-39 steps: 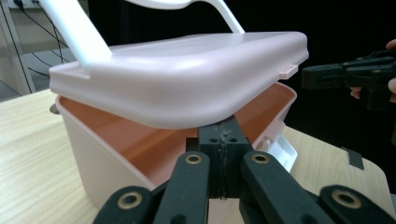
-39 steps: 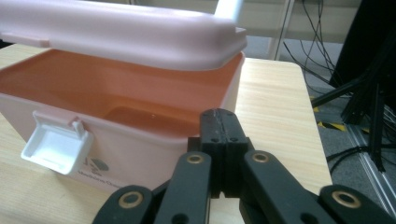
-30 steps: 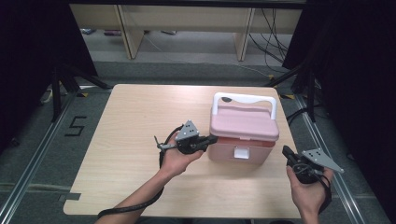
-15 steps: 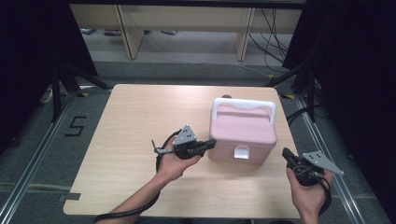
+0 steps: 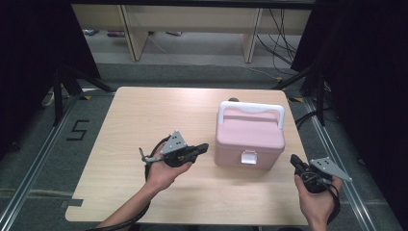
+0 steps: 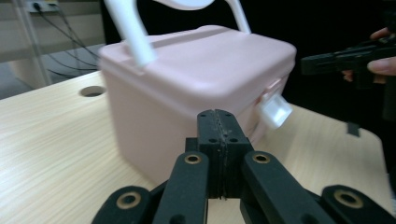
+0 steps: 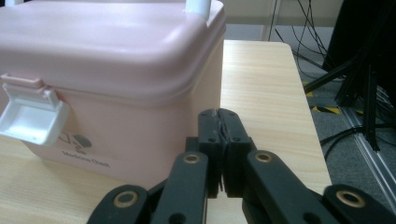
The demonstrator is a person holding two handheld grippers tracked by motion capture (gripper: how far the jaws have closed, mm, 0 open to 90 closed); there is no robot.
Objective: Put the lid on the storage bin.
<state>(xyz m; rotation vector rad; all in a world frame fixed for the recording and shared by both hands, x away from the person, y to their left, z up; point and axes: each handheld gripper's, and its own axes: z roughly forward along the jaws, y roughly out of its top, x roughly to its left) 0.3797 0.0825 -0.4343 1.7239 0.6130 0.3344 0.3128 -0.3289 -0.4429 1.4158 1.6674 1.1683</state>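
Pink plastic, that's what we're looking at: a small lidded box [image 5: 250, 139] sitting on the wooden table [image 5: 144, 115], over toward its right side, with a white carry handle [image 5: 251, 109] standing upright over the lid and a white latch [image 5: 248, 157] on the front wall facing the person. It looks rigid and smooth-sided, probably light, so the walls would likely slip under a pinch; the handle or that flipped-out latch tab seems the sensible place to take hold. The left gripper [image 5: 201, 147] hangs just beside the box's left wall, jaws pressed together on nothing, pointing across at it, the hand [image 5: 163, 174] under it with the forearm coming up from the bottom edge. The right gripper [image 5: 293, 161] sits near the box's front right corner, off the table's edge, jaws likewise clamped together and empty, aimed in at the box. In the right gripper view the latch [image 7: 32, 116] hangs open, and the lid sits down.
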